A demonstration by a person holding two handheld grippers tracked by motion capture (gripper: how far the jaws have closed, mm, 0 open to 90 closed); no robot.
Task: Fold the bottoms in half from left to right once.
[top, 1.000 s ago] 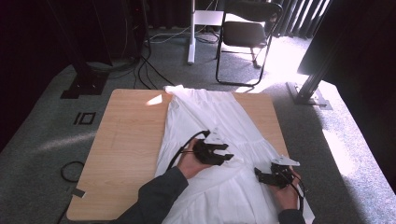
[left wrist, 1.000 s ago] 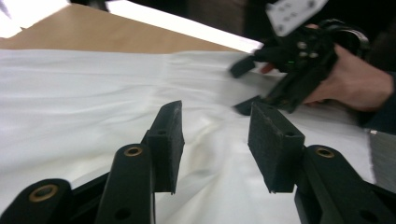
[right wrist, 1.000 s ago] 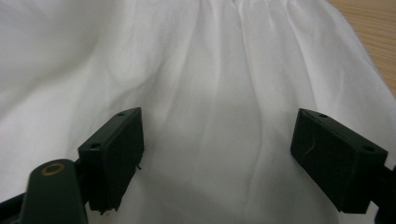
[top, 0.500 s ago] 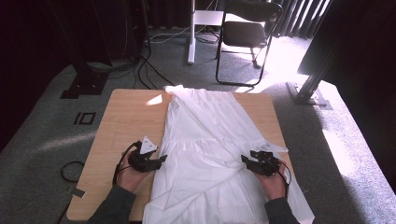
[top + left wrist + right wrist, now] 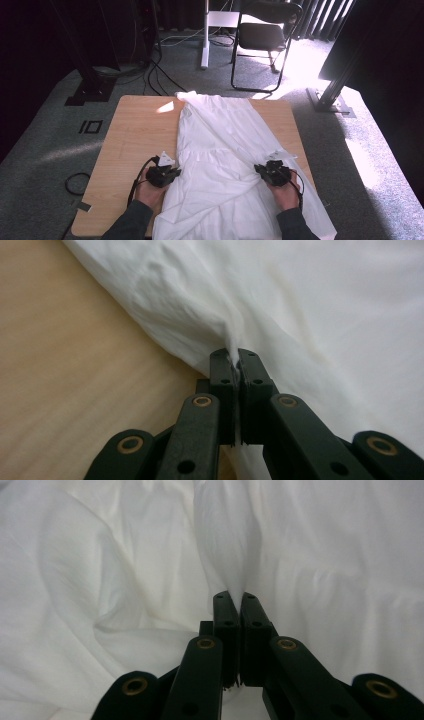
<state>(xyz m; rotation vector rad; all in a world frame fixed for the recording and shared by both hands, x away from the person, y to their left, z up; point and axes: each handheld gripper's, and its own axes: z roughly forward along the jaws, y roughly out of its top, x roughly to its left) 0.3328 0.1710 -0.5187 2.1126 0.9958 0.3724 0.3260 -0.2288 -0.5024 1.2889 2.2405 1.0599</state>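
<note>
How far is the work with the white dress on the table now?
Done: the white dress lies spread lengthwise on the wooden table. In hand: the left claw has just closed on its left edge, the right claw on a fold at its right side. Left: no fold is made yet.

White dress (image 5: pixel 225 165) hem cut off at bottom edge
</note>
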